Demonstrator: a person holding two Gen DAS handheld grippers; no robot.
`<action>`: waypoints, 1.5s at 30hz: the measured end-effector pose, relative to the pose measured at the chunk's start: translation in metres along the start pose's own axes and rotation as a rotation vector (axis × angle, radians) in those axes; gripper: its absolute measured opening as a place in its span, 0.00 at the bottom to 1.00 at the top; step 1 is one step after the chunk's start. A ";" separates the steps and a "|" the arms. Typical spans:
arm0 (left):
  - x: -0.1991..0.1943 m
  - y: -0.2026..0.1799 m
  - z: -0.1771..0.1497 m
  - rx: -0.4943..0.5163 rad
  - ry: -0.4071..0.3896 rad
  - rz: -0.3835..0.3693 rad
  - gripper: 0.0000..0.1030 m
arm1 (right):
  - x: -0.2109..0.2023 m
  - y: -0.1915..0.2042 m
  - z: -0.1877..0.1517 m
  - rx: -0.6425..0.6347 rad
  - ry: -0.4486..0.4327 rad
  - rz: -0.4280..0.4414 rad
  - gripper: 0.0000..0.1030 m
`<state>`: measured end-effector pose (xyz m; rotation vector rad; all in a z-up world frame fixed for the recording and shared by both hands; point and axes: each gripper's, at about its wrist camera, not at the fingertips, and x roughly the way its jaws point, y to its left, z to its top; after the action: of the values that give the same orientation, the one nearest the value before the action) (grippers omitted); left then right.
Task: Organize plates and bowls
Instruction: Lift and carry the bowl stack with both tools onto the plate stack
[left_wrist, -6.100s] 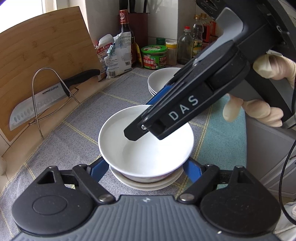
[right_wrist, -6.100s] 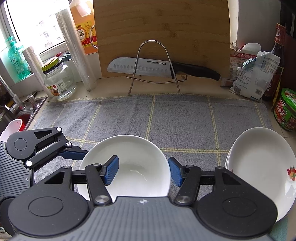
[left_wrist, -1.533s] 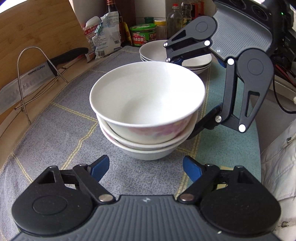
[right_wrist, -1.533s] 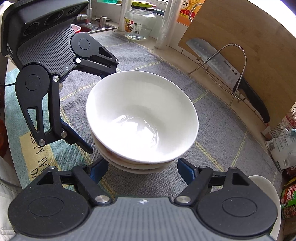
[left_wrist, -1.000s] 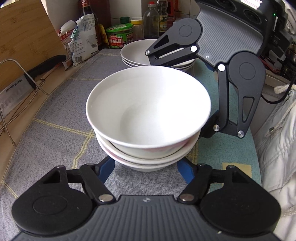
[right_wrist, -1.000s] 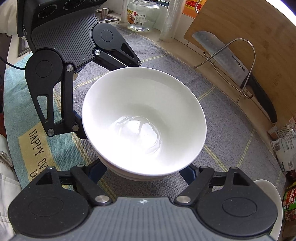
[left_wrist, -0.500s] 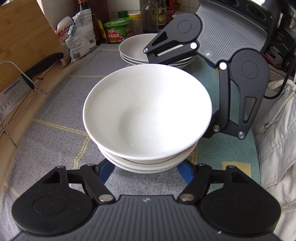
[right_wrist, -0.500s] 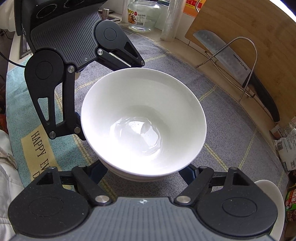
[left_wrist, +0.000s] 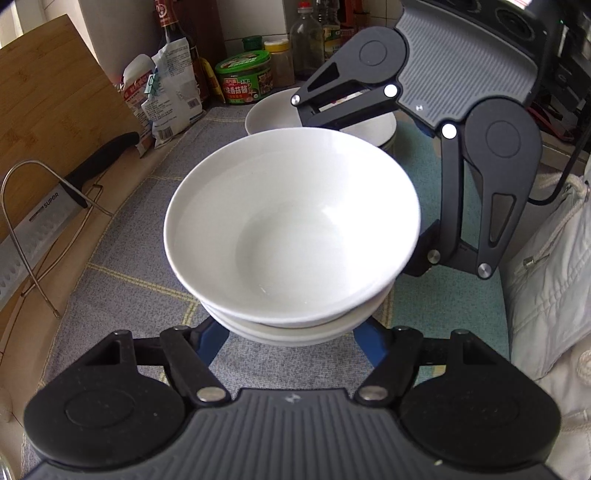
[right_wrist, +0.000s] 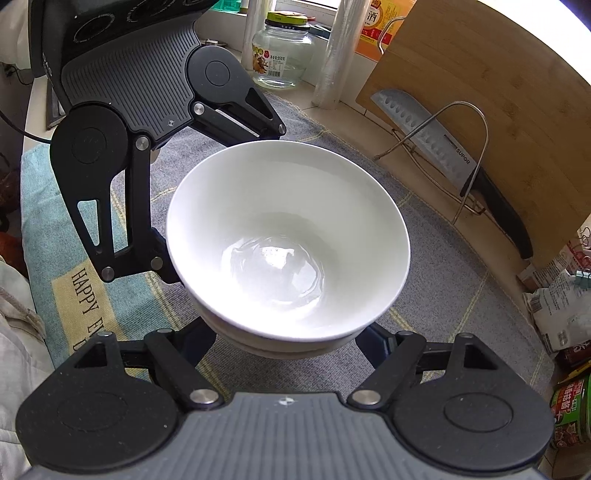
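left gripper (left_wrist: 291, 338) angled steeply downward, its blue pads closed against opposite sides of the lower part of the stack of bowls (left_wrist: 291, 236), near the base. right gripper (right_wrist: 286, 341) at a similar downward tilt, facing the left one from the opposite side of the stack, its pads likewise pressing on the lower bowls. each gripper's dark linkage shows in the other's view, beside the stack. the stack comprises nested white bowls, mouths upward, rims roughly level, axis upright; it sits above the grey checked cloth (left_wrist: 122, 236) covering the tabletop, whether clear of it or touching cannot be told. behind the stack, a pile of white plates (left_wrist: 273, 110) near jars and bottles. along the wall, a wooden cutting board (right_wrist: 491, 96) with a knife (right_wrist: 450, 158) on a wire rack. a pale sleeve (left_wrist: 550, 266) at the right edge.
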<state>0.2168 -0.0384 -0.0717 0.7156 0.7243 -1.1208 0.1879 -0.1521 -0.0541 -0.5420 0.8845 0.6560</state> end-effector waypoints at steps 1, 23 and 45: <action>0.001 -0.002 0.003 0.003 0.000 0.003 0.71 | -0.003 -0.002 -0.002 0.002 -0.003 -0.004 0.83; 0.065 -0.032 0.113 0.127 -0.082 -0.016 0.71 | -0.066 -0.080 -0.084 0.090 0.005 -0.165 0.83; 0.122 -0.031 0.155 0.164 -0.063 -0.063 0.71 | -0.055 -0.125 -0.120 0.207 0.046 -0.181 0.83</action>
<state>0.2427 -0.2357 -0.0857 0.7964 0.6103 -1.2652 0.1895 -0.3339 -0.0512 -0.4460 0.9223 0.3842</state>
